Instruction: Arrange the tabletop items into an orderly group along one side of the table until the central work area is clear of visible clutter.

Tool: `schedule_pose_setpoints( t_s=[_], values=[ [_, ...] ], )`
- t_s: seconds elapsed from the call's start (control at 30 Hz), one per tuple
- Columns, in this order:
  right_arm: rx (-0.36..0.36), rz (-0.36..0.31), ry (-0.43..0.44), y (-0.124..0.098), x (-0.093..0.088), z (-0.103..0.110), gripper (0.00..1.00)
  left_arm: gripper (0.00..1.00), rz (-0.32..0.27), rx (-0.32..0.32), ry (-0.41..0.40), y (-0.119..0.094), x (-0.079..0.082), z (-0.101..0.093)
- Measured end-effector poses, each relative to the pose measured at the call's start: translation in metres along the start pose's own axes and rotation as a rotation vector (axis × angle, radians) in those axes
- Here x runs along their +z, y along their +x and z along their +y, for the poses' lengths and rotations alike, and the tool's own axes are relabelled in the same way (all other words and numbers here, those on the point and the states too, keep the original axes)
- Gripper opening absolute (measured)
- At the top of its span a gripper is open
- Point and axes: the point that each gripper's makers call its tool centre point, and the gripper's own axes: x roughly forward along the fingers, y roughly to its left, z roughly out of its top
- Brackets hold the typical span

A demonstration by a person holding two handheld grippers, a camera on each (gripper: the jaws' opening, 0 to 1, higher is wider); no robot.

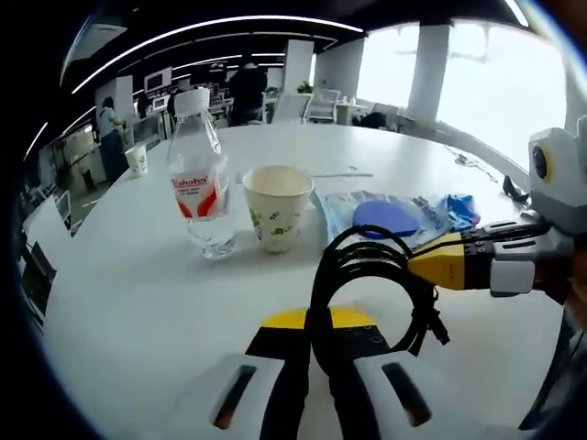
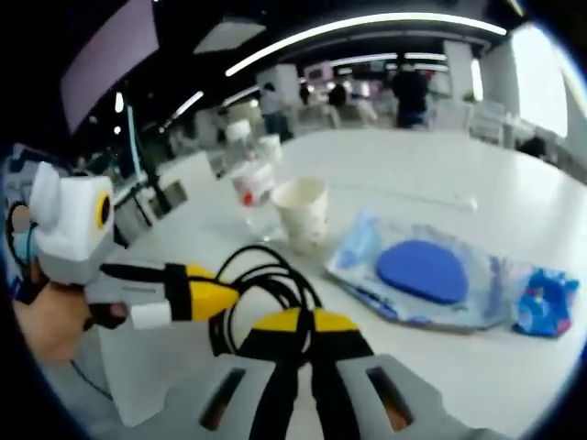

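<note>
- Left gripper (image 1: 316,367) and right gripper (image 2: 298,367) both clench the black cable (image 1: 367,275).
- Bottle (image 1: 202,179), cup (image 1: 277,206) and blue packet (image 1: 390,218) sit mid-tabletop (image 1: 138,302), side by side.

White round surface (image 1: 138,302) with a few items

Water bottle (image 1: 202,179) at ten o'clock beside a paper cup (image 1: 276,206); plastic packet (image 1: 385,218) at two o'clock; another cup (image 1: 137,160) far off.
</note>
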Motion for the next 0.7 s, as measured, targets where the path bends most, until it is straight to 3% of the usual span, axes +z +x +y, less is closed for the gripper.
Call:
schedule_pose_setpoints(
  t_s=[0.43, 0.7],
  values=[
    [-0.089, -0.062, 0.016, -0.063, 0.006, -0.043, 0.0, 0.04, -0.027, -0.086, 0.072, 0.002, 0.026, -0.07],
    [-0.15, -0.085, 0.04, -0.1, -0.001, -0.08, 0.0, 0.04, -0.031, -0.153, 0.107, 0.013, 0.035, -0.118]
  ],
)
